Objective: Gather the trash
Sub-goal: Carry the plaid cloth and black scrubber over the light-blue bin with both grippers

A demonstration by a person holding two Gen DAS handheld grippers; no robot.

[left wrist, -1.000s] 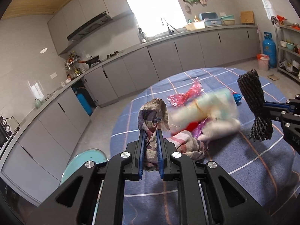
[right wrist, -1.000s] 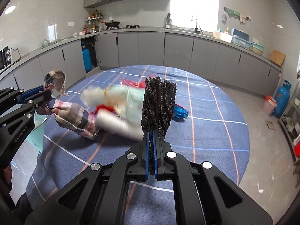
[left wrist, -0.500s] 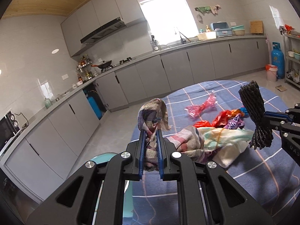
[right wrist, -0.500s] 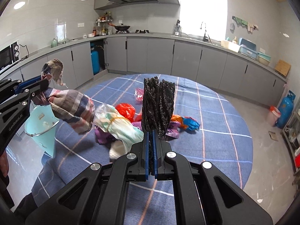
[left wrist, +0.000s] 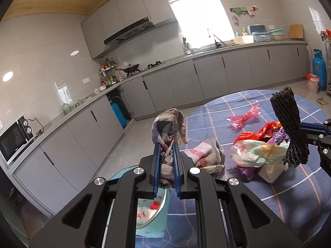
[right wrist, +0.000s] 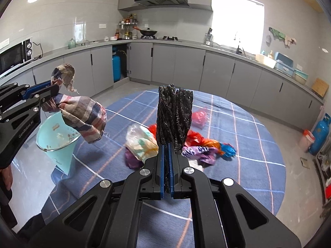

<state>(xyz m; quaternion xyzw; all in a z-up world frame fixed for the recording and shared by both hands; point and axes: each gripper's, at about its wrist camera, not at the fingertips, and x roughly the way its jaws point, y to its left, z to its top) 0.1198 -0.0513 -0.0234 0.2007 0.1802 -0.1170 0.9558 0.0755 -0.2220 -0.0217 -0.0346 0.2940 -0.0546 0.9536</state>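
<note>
- Left gripper (left wrist: pixel 167 155) clamps the striped cloth (right wrist: pixel 82 115), now lifted off the table toward frame left, above the teal bin (right wrist: pixel 55 142); a second ago it lay low against the wrappers
- Right gripper (right wrist: pixel 165 155) pinches the black mesh bundle (right wrist: pixel 174 119) at centre
- Wrapper pile (right wrist: pixel 186 144) sits bunched mid-table on the blue cloth (right wrist: pixel 248 144), closer to the bin; sweeping looks nearly done

This is a home kitchen. Grey cabinets (right wrist: pixel 219 66) run under a long worktop, with a range hood (right wrist: pixel 161 0) above a hob carrying a wok (right wrist: pixel 148 32). A microwave (right wrist: pixel 14 55) stands at one end, a sink tap (left wrist: pixel 215 38) sits below the window (left wrist: pixel 198 18), and blue gas cylinders (left wrist: pixel 318 72) stand on the floor.
</note>
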